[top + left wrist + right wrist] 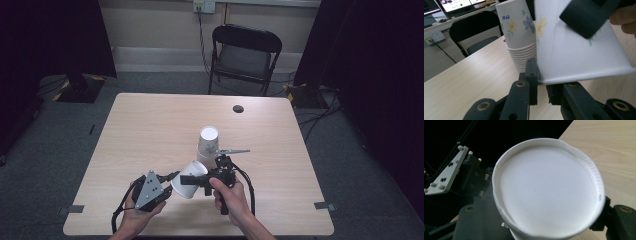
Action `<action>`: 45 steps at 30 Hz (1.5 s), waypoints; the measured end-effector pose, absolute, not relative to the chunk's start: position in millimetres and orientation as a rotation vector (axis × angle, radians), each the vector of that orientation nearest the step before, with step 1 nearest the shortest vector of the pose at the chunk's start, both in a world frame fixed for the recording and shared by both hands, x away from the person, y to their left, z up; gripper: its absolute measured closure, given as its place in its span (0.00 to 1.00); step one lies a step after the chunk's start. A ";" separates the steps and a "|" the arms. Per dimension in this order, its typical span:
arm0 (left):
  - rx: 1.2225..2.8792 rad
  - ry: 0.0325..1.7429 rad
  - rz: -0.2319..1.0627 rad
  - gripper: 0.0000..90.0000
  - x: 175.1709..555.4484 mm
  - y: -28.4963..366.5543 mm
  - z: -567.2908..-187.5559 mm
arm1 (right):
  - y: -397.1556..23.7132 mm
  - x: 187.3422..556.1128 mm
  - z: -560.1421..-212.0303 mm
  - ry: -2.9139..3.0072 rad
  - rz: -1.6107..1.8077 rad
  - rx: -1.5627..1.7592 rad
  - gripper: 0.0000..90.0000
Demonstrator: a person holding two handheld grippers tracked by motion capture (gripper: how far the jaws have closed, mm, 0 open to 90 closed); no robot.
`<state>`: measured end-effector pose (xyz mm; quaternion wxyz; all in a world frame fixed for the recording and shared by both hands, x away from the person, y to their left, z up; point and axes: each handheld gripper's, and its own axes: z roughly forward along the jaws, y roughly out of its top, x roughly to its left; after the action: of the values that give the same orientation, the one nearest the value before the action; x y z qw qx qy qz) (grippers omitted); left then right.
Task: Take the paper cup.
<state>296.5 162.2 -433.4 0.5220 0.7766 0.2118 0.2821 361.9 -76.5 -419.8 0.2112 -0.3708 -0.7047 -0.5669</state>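
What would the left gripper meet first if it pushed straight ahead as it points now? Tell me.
The left gripper already pinches the rim of the loose paper cup, so it would push that first. Behind it, likely next, stands the cup stack; depth is unclear.

Left tongs (541, 83) pinching paper cup (579, 55) rim, cup stack (520, 37) behind, wooden table (469, 82)

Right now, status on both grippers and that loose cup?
Left gripper shut on loose cup's rim. Right gripper shut on its body, cup held sideways above the table. Cup stack close behind, upside down.
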 end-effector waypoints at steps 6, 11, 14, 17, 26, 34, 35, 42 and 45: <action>1.860 0.518 0.642 0.93 296.7 164.7 -430.9 | -75.9 363.1 -422.6 -1.926 -1.565 -1.020 0.31; 1.830 0.539 0.578 0.93 297.9 168.7 -428.4 | -77.0 360.8 -420.0 -1.932 -1.567 -0.981 0.27; 1.817 0.562 0.554 0.94 299.8 173.0 -427.7 | -80.0 359.9 -417.7 -1.946 -1.575 -0.977 0.25; 1.809 0.585 0.545 0.94 301.8 177.5 -427.1 | -83.2 359.5 -416.5 -1.974 -1.581 -0.973 0.23; 1.813 0.644 0.463 0.94 308.7 184.0 -430.1 | -95.7 357.0 -408.9 -2.106 -1.625 -0.968 0.21; 1.827 0.689 0.359 0.94 314.7 192.3 -432.6 | -102.8 350.6 -398.0 -2.320 -1.735 -0.914 0.24; 1.838 0.689 0.351 0.94 315.3 192.9 -433.0 | -103.6 350.0 -397.1 -2.340 -1.748 -0.908 0.24; 1.888 0.692 0.297 0.94 317.2 191.9 -436.4 | -106.0 343.3 -386.2 -2.500 -1.792 -0.802 0.22; 1.919 0.679 0.264 0.94 318.2 188.4 -438.4 | -104.9 339.7 -380.6 -2.562 -1.807 -0.735 0.25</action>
<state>318.2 188.4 -438.4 0.5179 0.7998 0.2828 0.1100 339.7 -104.9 -380.6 -0.0392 -0.2281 -0.7950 -0.5608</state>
